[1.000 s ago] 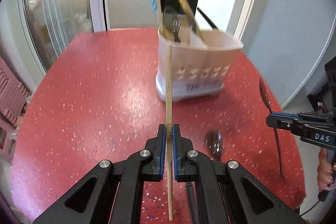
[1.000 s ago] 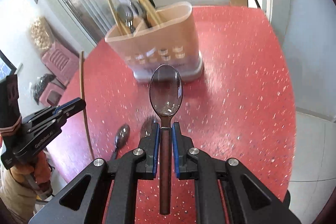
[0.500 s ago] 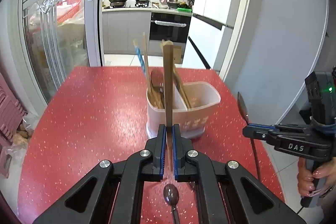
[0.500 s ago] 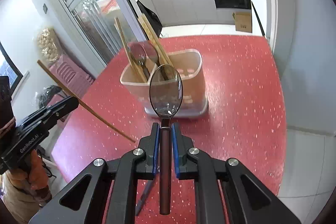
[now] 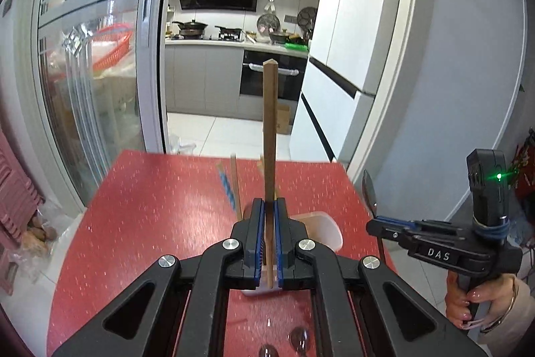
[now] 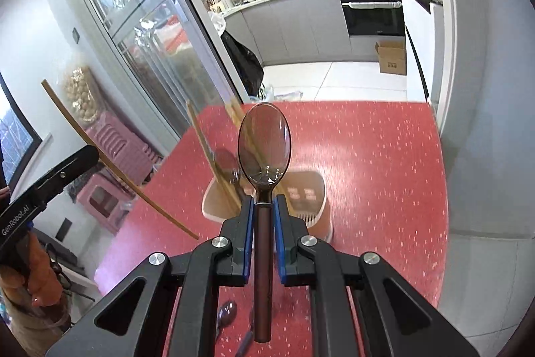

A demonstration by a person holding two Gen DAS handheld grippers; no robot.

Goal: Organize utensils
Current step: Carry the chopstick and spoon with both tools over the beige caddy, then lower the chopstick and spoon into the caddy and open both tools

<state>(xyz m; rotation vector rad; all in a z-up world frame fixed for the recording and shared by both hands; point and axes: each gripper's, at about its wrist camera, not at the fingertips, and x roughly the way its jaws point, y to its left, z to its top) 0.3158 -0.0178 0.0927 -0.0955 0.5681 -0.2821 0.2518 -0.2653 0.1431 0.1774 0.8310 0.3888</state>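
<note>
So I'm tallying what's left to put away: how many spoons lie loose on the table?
2: one spoon and a second spoon beside it, both on the red table near its front edge, under the left gripper, whose frame may hide more.

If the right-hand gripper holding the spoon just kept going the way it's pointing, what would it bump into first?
Probably the utensil holder on the red table. The right gripper points down toward it, and the spoon it grips would arrive first, likely meeting the chopsticks or rim. Depth is unclear.
</note>
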